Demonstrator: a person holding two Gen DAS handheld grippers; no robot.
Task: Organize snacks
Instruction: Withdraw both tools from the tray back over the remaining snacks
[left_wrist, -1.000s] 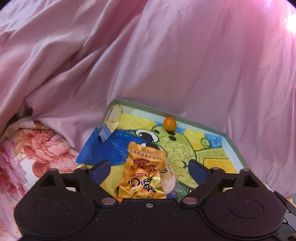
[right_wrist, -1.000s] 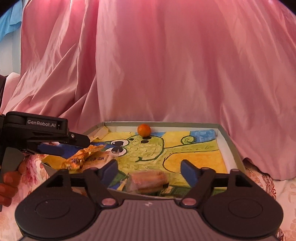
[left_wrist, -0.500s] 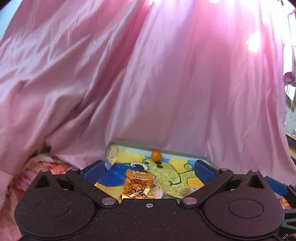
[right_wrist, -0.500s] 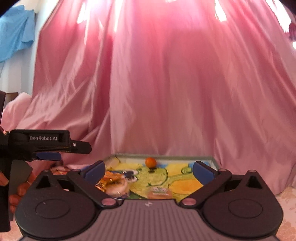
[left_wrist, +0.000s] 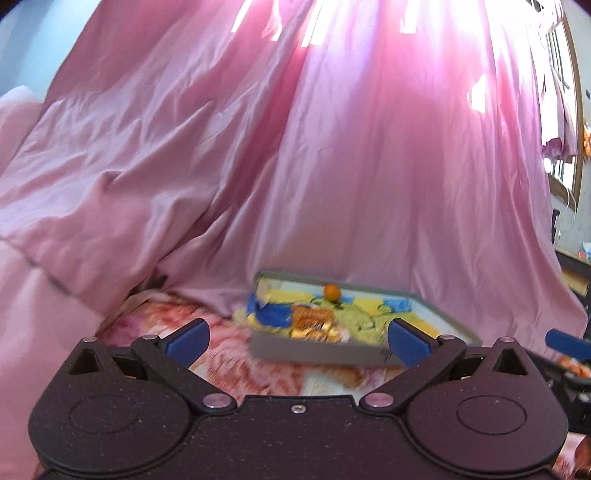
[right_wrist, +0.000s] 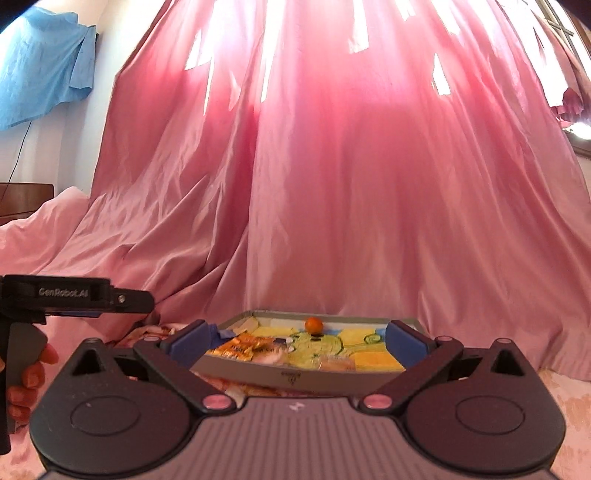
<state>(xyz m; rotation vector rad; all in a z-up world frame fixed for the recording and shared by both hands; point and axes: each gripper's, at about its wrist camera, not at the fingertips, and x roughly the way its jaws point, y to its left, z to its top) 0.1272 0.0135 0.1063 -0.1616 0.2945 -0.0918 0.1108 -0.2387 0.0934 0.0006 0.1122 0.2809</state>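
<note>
My left tongs (left_wrist: 297, 338) wide and empty, my right tongs (right_wrist: 295, 341) wide and empty, snack packets (right_wrist: 251, 347) and orange ball (right_wrist: 314, 324) in grey tray (right_wrist: 295, 376) on bed

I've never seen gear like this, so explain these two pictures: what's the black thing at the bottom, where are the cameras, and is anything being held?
Each picture comes from a camera mounted on a handheld gripper, looking forward along its jaws. The black shape with blue pads is that tool: the left gripper in one view, the right gripper in the other. A person's hand works the left one. Both jaws stand open and hold nothing. Ahead, on a flowered bedcover, sits a shallow grey tray with a painted floor. In it lie an orange snack packet, a small orange ball and another wrapped snack. A pink curtain hangs behind.
</note>
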